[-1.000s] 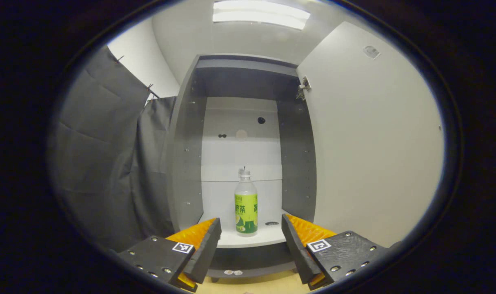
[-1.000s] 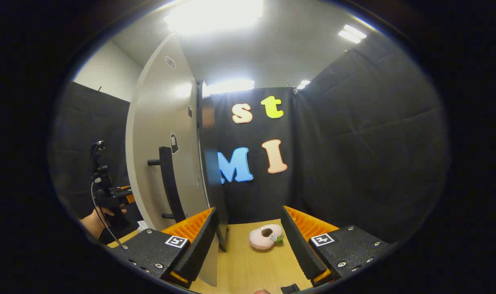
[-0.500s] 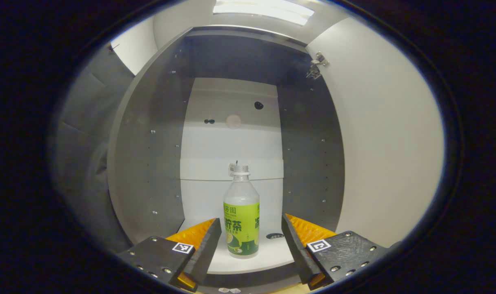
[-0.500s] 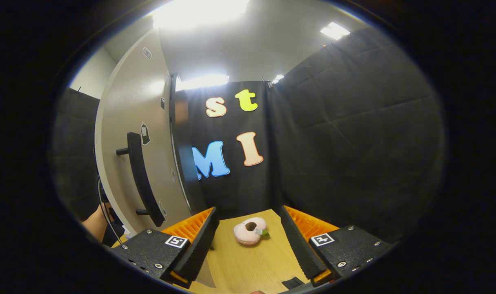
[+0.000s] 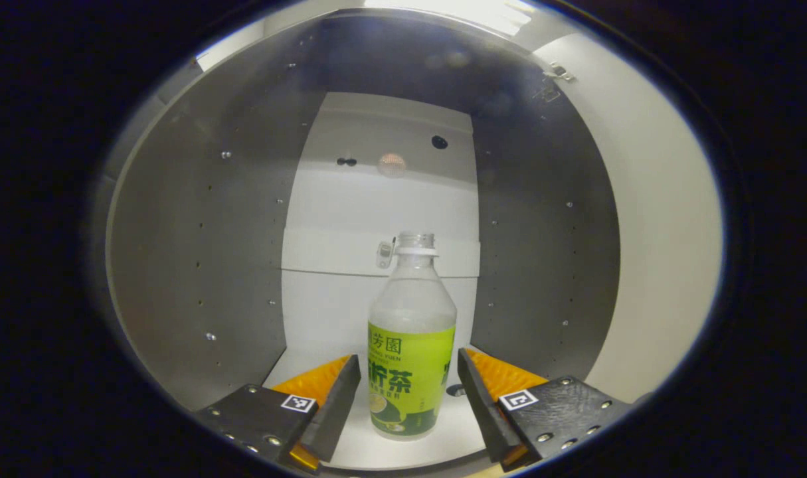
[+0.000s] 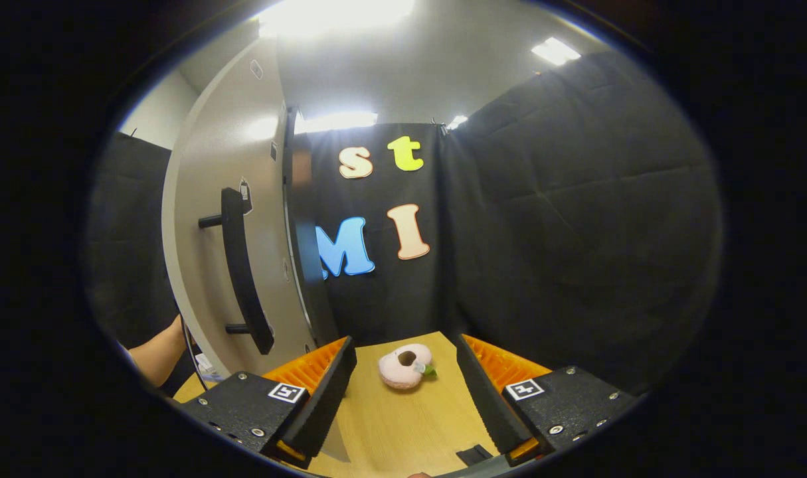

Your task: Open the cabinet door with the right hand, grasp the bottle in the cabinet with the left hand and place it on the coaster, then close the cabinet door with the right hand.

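Reaching deeper into the grey cabinet (image 5: 197, 219) than half a second ago, the left gripper (image 5: 408, 398) now has its spread jaws flanking the clear plastic bottle with a lime-green label (image 5: 411, 345), though neither finger touches it. That bottle looms larger, standing upright and uncapped on the white cabinet floor (image 5: 390, 451). The right gripper (image 6: 406, 392), jaws also spread and empty, hovers over the light wooden table (image 6: 403, 425) near a pink doughnut-shaped coaster (image 6: 403, 366), beside the open white cabinet door (image 6: 204, 199) with its black bar handle (image 6: 240, 265).
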`<state>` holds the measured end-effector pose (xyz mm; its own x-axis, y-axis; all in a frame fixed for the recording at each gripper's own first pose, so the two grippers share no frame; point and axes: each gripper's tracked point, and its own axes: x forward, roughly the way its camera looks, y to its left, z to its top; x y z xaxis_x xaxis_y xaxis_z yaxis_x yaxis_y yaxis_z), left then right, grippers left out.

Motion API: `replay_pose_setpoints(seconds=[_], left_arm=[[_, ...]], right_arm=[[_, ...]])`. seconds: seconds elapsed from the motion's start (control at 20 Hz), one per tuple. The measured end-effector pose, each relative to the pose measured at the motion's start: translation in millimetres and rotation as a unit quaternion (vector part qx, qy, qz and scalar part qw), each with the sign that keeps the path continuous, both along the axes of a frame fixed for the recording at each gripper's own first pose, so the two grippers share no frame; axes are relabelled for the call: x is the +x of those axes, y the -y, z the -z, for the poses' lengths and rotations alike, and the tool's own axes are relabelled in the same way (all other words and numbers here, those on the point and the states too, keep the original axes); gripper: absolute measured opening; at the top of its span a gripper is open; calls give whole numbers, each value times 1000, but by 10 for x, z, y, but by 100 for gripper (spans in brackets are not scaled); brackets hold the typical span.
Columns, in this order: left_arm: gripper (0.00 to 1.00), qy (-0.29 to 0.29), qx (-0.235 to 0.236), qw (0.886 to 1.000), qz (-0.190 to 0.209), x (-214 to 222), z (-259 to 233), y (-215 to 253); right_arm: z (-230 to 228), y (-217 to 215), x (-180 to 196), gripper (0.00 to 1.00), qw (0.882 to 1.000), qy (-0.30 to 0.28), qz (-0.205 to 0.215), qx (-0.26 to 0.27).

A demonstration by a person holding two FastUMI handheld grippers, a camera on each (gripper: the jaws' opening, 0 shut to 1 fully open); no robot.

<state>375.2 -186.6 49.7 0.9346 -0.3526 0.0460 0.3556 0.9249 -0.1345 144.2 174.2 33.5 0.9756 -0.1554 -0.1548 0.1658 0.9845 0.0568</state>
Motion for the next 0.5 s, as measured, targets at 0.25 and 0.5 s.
replay_pose_setpoints(seconds=[0.25, 0.5], left_arm=[[63, -6, -23, 1000, 5, -247, -69, -174], [63, 12, -17, 1000, 1, -700, -208, -369]], right_arm=[[-46, -43, -10, 94, 1000, 5, -21, 3], [-14, -83, -7, 94, 998, 5, -56, 20]])
